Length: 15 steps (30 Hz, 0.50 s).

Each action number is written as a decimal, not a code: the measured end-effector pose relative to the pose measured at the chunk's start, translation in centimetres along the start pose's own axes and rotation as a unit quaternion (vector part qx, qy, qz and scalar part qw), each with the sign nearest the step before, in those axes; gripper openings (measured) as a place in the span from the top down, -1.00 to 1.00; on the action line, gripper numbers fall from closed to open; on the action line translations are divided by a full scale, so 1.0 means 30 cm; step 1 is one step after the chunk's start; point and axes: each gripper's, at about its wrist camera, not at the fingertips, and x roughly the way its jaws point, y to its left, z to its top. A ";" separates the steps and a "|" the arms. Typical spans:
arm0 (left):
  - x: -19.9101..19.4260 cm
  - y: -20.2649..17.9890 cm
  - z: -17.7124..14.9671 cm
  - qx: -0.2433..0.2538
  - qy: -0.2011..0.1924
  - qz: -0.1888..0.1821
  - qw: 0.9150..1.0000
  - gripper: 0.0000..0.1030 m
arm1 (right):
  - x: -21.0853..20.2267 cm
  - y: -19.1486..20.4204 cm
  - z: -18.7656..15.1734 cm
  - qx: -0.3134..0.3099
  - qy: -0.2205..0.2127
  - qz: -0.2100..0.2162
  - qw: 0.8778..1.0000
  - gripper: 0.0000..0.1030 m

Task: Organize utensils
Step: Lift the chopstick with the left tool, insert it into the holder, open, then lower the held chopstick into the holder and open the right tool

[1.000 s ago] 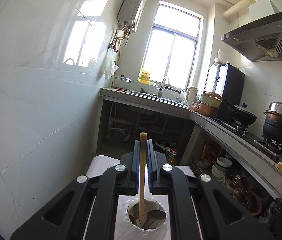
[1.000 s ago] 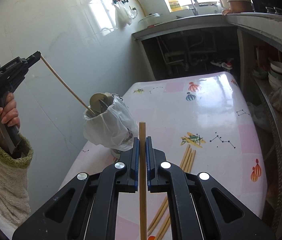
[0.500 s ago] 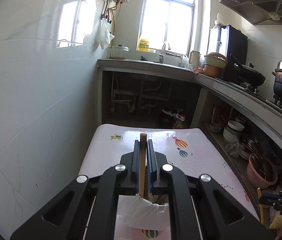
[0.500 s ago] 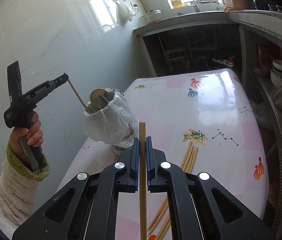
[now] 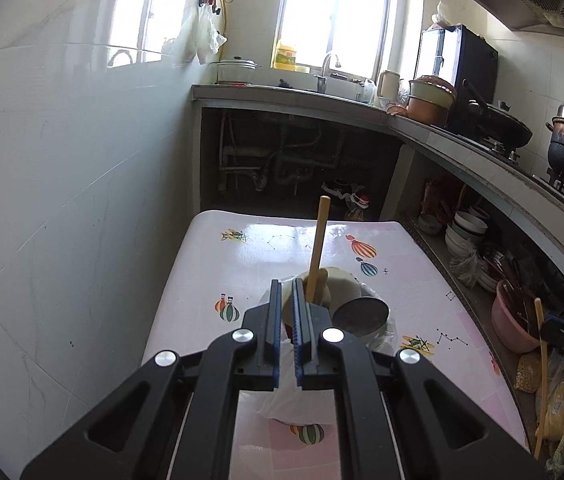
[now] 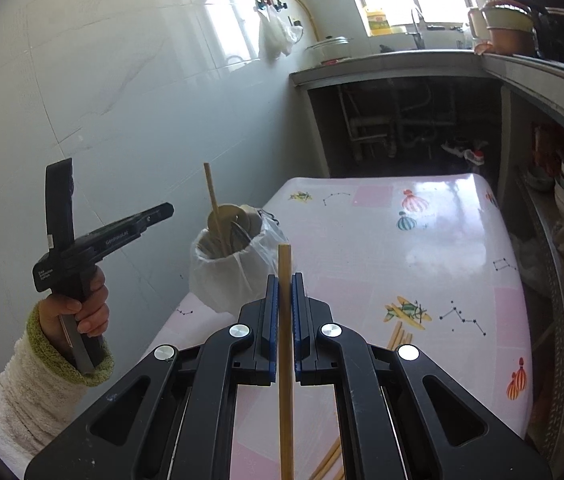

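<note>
A cup lined with a white plastic bag (image 6: 226, 276) stands at the table's left edge and holds spoons (image 6: 242, 220) and one upright wooden chopstick (image 6: 212, 196). My left gripper (image 6: 168, 210), held by a person's hand (image 6: 82, 312), hovers just left of that cup. Its jaws are shut with nothing between them. From the left wrist view, that gripper (image 5: 287, 284) sits just before the cup (image 5: 358, 316), with the chopstick (image 5: 318, 248) standing free beyond its tips. My right gripper (image 6: 285, 276) is shut on another chopstick (image 6: 285, 340), held upright above the table.
Several loose chopsticks (image 6: 400, 336) lie on the pink patterned tablecloth (image 6: 422, 248). A tiled wall (image 6: 122, 100) runs along the table's left side. A counter with shelves of bowls (image 5: 466, 228) and a pink basin (image 5: 510, 320) runs along the right.
The left gripper came down toward the cup; the chopstick it held now stands in the cup, out of its jaws. The right gripper rose slightly, still holding its chopstick.
</note>
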 end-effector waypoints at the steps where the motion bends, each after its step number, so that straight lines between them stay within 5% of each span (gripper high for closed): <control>1: -0.011 0.010 -0.005 -0.005 0.000 0.000 1.000 0.88 | 0.007 0.014 0.026 -0.003 -0.007 0.008 1.000 0.91; 11: -0.144 0.113 -0.141 -0.045 -0.009 0.013 0.999 0.21 | 0.145 0.121 0.331 0.004 -0.107 0.098 0.989 0.91; 15: -0.180 0.150 -0.191 -0.050 -0.014 0.029 0.998 0.11 | 0.237 0.155 0.407 0.009 -0.143 0.104 0.984 0.91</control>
